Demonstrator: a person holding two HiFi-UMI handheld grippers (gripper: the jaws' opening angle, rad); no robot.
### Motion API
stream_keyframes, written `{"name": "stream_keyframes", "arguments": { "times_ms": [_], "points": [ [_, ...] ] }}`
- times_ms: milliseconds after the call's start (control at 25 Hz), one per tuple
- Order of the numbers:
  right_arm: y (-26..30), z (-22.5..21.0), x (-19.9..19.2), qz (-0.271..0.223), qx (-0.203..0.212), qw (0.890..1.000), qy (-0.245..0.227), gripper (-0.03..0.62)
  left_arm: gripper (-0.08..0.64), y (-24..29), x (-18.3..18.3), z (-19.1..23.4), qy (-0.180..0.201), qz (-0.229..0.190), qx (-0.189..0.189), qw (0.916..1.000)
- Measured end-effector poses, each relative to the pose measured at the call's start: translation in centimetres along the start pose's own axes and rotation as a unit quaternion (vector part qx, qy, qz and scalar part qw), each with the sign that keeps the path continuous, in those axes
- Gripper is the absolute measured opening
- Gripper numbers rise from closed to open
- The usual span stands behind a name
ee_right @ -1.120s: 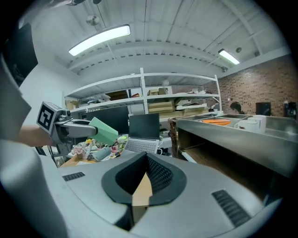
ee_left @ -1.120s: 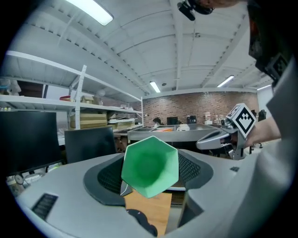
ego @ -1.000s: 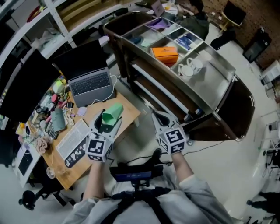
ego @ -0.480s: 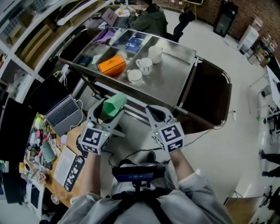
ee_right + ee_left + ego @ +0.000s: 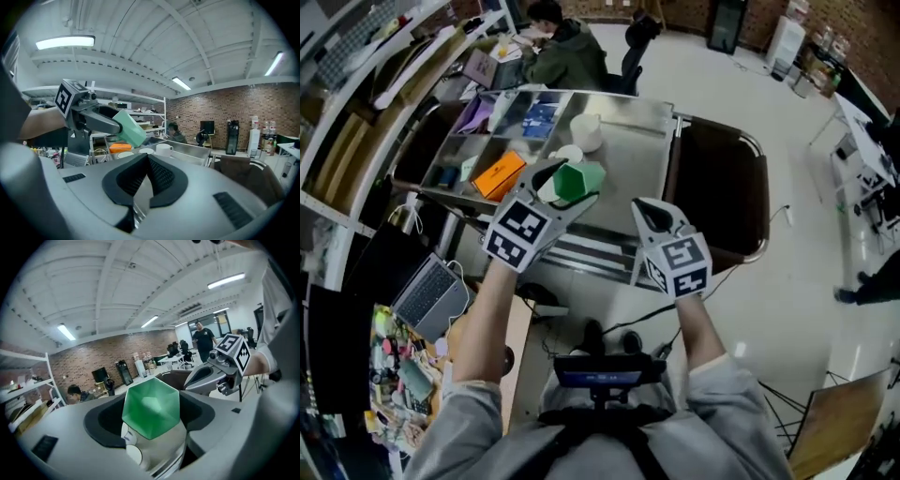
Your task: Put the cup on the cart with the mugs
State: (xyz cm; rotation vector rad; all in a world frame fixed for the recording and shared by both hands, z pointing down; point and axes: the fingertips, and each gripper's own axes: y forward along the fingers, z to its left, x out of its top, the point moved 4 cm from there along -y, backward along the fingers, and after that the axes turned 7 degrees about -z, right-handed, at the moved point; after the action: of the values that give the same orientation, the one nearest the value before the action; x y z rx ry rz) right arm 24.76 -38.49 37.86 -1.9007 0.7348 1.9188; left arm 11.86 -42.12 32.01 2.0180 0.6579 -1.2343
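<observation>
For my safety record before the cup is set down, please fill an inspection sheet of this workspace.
Surface: cart top, steel, partly bare.
Job's things: green cup held by the cart's near edge; white mugs on the cart.
Clutter: orange box in a cart compartment.
Grippers: left gripper, fingers closed on the cup; right gripper, fingers together, empty.
Cables: thin lead on the floor by the cart, it seems.
Surroundings: seated person beyond the cart; laptop at left.

No word, number or brand is legible anywhere; the left tool [image 5: 565, 184] and right tool [image 5: 653, 216] bear only black-and-white square marker patterns, no letters.
</observation>
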Motion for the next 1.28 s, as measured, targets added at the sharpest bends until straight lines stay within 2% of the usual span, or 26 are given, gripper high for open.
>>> {"name": "stream_keyframes", "arguments": {
  "times_ms": [160,320,480,680,800,880,1280],
  "points": [
    [1.3,-3.3,0.3,0.009,-0.041,0.999,-0.008,0.008,0.334,6.4,0.8,1.7,0.041,0.037,-0.086,0.9948],
    [2.6,-5.3,0.9,0.016,-0.061,0.998,-0.013,0.008,0.334,11.9,-0.1,2.9,0.055,0.086,-0.169,0.9803],
    [3.5,-7.3,0.5,0.026,-0.081,0.996,-0.005,0.008,0.334,16.5,-1.8,3.2,0.051,0.135,-0.241,0.9597],
    [4.2,-9.2,-1.1,0.05,-0.102,0.994,0.002,0.008,0.334,21.0,-4.8,2.4,0.066,0.198,-0.309,0.9279],
    [4.5,-9.6,-1.7,0.058,-0.105,0.993,0.008,0.008,0.334,22.8,-6.6,2.2,0.07,0.232,-0.33,0.9123],
    [4.4,-9.7,-1.9,0.06,-0.107,0.992,0.009,0.008,0.334,23.5,-7.4,2.0,0.065,0.244,-0.339,0.9063],
    [3.6,-10.6,-2.2,0.062,-0.113,0.991,0.023,0.008,0.334,25.0,-10.2,2.0,0.052,0.273,-0.333,0.9012]
  ]
}}
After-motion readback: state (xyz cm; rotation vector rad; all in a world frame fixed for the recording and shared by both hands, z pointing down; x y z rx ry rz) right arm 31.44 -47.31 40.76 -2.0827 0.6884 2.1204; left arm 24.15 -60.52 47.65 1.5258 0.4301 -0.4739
